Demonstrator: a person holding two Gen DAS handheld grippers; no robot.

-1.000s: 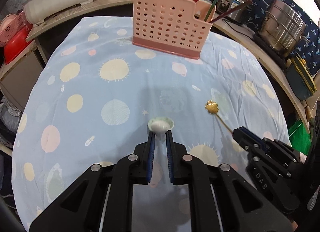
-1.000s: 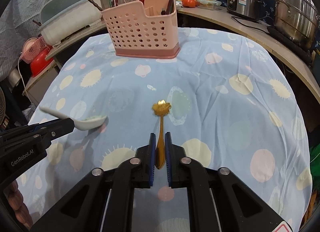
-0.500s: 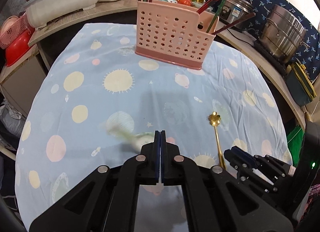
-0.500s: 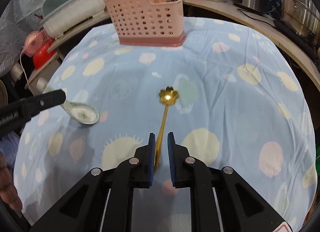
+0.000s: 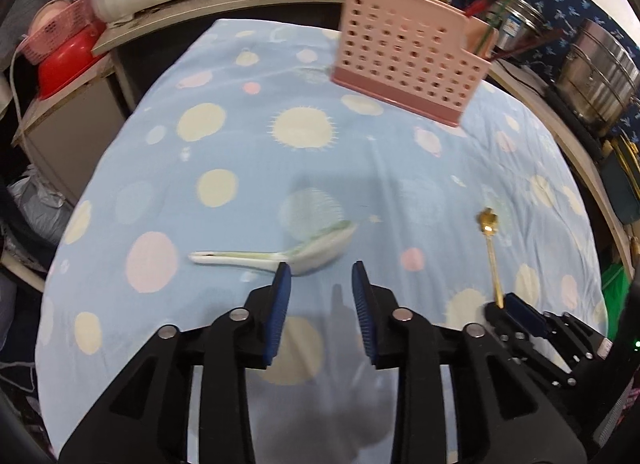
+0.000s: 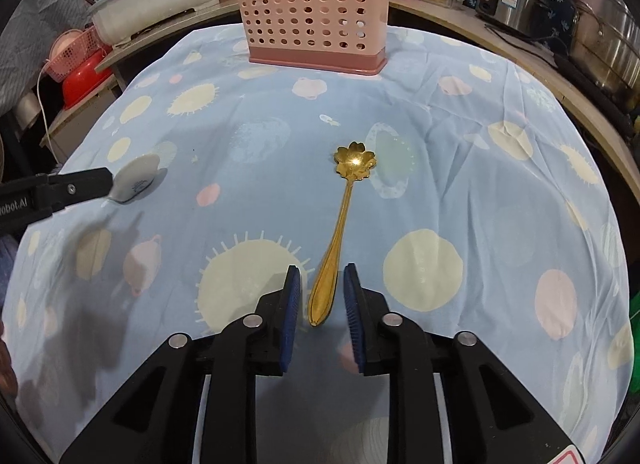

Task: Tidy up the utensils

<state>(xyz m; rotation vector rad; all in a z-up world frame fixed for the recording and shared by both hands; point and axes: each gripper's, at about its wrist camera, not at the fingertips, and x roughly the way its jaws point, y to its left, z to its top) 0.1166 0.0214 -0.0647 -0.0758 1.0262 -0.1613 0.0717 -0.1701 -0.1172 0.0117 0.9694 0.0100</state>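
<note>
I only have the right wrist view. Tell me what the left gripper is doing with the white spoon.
Observer: The left gripper grips nothing. Its jaws are opening, and the white spoon lies on the cloth just beyond the fingertips, with no pad pressing on it.
Operator: Give me the direction of its handle; the gripper hides it from me.
Observer: In the left wrist view the handle points to the picture's left, crosswise to the fingers, with the bowl on the right.
</note>
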